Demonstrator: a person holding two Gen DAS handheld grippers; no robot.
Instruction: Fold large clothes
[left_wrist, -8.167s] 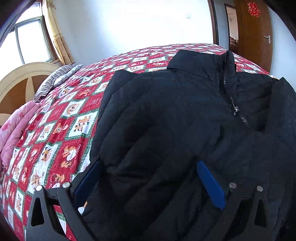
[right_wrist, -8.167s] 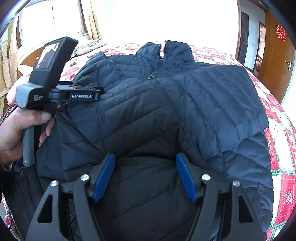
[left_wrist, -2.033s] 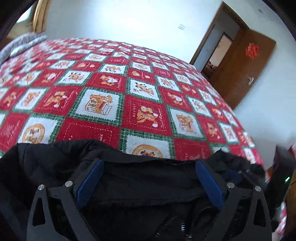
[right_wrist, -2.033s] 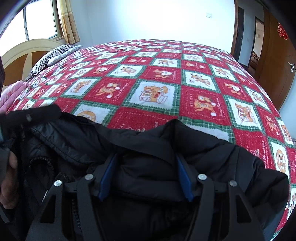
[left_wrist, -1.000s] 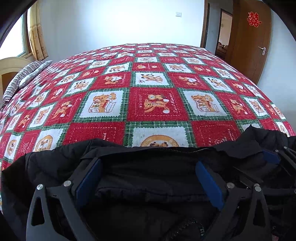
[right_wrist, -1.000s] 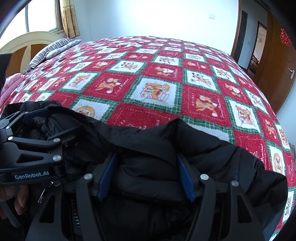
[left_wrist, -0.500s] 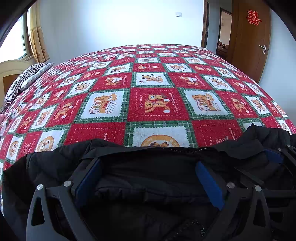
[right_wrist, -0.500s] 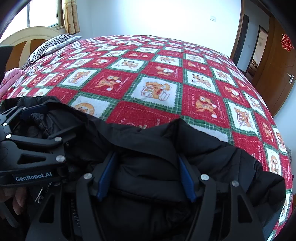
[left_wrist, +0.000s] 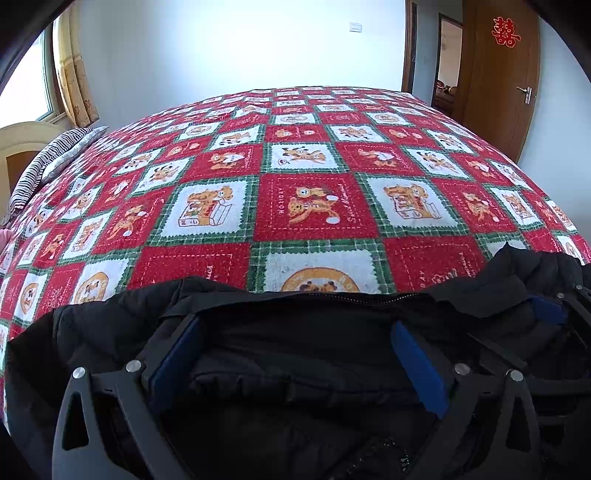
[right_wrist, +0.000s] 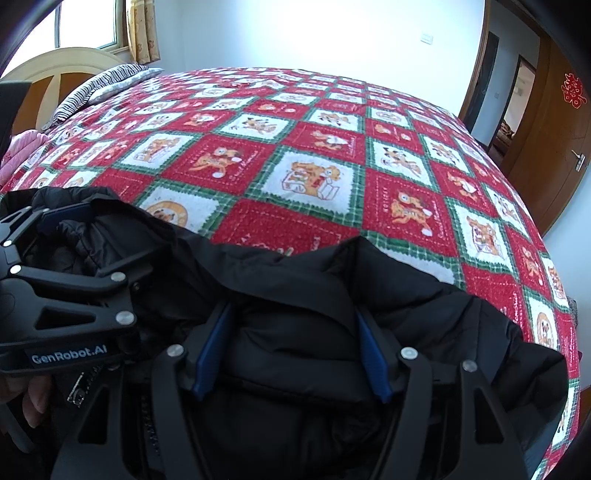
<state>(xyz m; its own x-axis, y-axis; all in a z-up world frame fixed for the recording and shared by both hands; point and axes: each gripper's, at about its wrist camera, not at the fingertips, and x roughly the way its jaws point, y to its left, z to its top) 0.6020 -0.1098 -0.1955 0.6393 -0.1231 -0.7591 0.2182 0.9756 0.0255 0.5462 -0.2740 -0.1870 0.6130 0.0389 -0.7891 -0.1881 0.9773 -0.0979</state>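
Jacket (left_wrist: 295, 332) bulk hides claw tips.

A red, white and green checked bedspread (left_wrist: 310, 206) with cartoon animals covers the bed. A striped pillow (left_wrist: 51, 158) lies by the cream headboard (right_wrist: 55, 62). Yellow curtains (left_wrist: 74, 81) flank a window, and a brown wooden door (left_wrist: 498, 74) bears a red ornament (left_wrist: 506, 31).

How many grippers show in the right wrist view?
2. The right gripper sits bottom centre with the black jacket bunched between its blue pads; the left gripper is at the left edge, on the same jacket.
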